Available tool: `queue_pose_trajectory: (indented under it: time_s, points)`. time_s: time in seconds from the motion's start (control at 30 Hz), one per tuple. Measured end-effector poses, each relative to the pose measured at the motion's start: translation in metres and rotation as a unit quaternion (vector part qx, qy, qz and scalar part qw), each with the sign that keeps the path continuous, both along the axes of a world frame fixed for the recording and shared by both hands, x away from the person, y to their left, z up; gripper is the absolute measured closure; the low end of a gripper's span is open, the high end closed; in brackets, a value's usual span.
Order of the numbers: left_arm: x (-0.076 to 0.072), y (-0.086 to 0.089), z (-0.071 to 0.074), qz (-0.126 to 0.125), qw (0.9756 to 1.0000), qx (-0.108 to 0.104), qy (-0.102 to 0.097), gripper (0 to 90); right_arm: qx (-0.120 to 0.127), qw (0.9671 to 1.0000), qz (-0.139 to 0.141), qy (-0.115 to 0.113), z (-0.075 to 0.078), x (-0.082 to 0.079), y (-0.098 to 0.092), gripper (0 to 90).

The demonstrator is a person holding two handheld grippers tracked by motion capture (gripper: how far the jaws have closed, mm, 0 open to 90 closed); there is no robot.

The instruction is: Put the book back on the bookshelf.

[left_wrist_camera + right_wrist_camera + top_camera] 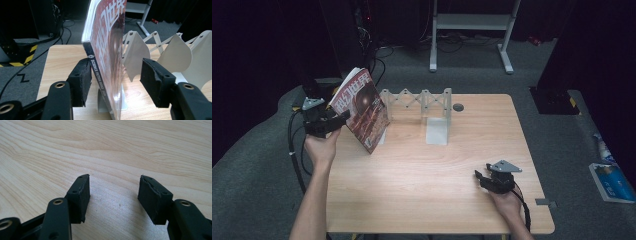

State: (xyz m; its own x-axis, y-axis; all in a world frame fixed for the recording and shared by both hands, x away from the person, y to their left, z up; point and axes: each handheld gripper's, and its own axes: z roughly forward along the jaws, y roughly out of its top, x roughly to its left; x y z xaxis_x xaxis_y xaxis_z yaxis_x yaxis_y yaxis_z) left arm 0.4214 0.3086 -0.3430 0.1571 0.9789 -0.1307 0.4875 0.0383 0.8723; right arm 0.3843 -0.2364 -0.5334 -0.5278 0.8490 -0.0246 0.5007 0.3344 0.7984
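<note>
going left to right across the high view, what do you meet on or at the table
left gripper → magazine → white folding book rack → dark round grommet → right gripper

We count one magazine (363, 109) and one white folding rack (422, 107) on the desk (422, 180). We also count two claws, left claw (343, 117) and right claw (479, 176).

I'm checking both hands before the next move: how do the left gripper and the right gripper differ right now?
The left gripper is raised at the table's left edge; the right gripper sits low over the table near its front right. The left gripper has a magazine between its jaws, one pad by the spine, the other clear of the cover; the right gripper has nothing between its jaws. Both stand open about equally wide.
</note>
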Motion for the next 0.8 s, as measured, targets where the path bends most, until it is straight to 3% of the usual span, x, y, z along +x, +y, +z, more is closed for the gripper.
queue_pose_trajectory:
  time_s: [0.8]
  points:
    - [-0.016, 0.0, 0.006, -0.011, 0.9998, -0.011, -0.016, 42.8, 0.0, 1.0, 0.0, 0.0, 0.0, 0.0, 0.0, 42.7]
